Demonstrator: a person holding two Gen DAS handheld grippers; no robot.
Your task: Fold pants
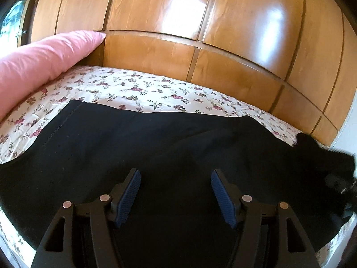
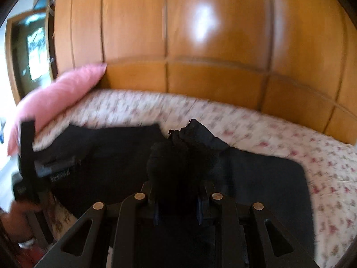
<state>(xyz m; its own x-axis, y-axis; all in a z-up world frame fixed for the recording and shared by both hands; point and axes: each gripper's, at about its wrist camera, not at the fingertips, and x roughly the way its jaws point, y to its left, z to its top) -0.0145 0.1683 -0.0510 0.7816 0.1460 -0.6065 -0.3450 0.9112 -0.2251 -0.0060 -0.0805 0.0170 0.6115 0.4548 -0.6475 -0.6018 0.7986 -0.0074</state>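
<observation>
The right gripper [image 2: 178,210] is clamped on a bunched end of the black pants [image 1: 156,147] to fold them, while the left gripper [image 1: 176,196] hovers with its 2 fingers apart, holding nothing.

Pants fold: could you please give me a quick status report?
Left gripper open, empty, above black pants. Right gripper shut on bunched pants fabric. Pants spread on floral bedsheet. Pink pillow clear of the work.
</observation>
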